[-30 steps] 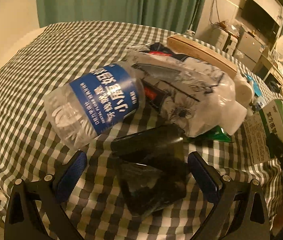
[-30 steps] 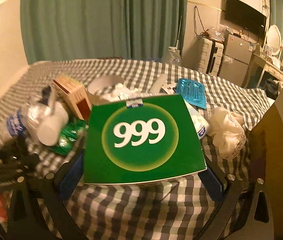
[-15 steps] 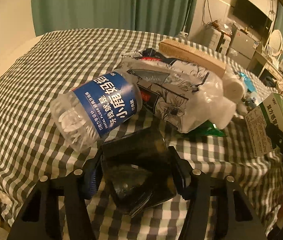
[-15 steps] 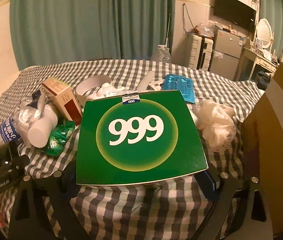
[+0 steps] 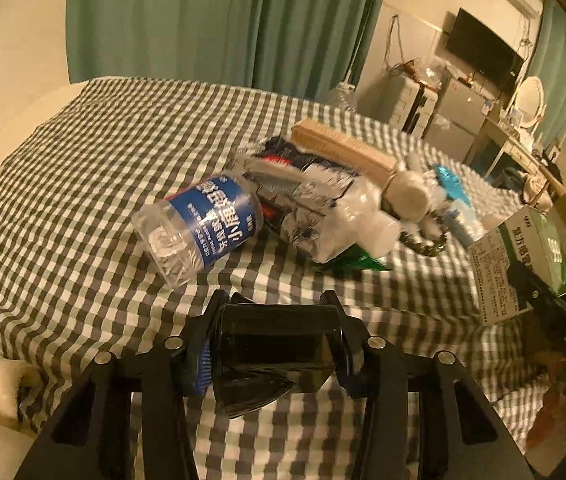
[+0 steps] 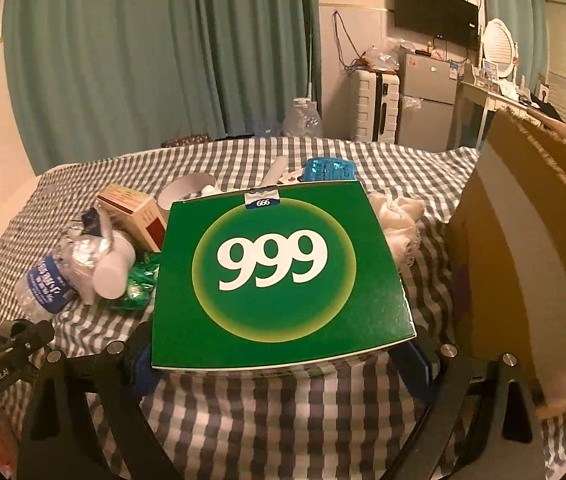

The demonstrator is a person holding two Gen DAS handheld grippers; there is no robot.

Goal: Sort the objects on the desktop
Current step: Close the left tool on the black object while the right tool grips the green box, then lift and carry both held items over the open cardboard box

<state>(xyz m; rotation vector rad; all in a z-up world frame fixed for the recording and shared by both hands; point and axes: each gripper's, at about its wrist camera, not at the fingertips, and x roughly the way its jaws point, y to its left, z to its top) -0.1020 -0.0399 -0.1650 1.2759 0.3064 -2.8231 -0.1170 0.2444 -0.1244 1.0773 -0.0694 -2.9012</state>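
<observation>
The left gripper (image 5: 275,344) is closing its jaws on a dark, glossy, squarish plastic object (image 5: 275,354) that sits between the blue-padded fingers (image 5: 202,360); the pads look pressed against its two sides, and it appears lifted clear of the green-and-white checked tablecloth (image 5: 83,184), though blur makes that hard to confirm. The right gripper (image 6: 283,364) stands wide, its jaws clamped on either side of a flat green cardboard box printed with a white "999" (image 6: 279,276), held face up above the cloth.

Taking that green box as the landmark: just to its left in the right wrist view lie a crumpled clear plastic water bottle with a blue label (image 6: 45,284), a white cylindrical container (image 6: 113,270) and a green foil wrapper (image 6: 139,284). Behind these is a tan carton with a red end (image 6: 135,212). Beyond the box's far edge sit a white bowl (image 6: 187,190) and a blue blister pack (image 6: 329,169). To its right is a bundle of white lacy fabric (image 6: 399,224), and further right a tall brown cardboard box (image 6: 523,240)
</observation>
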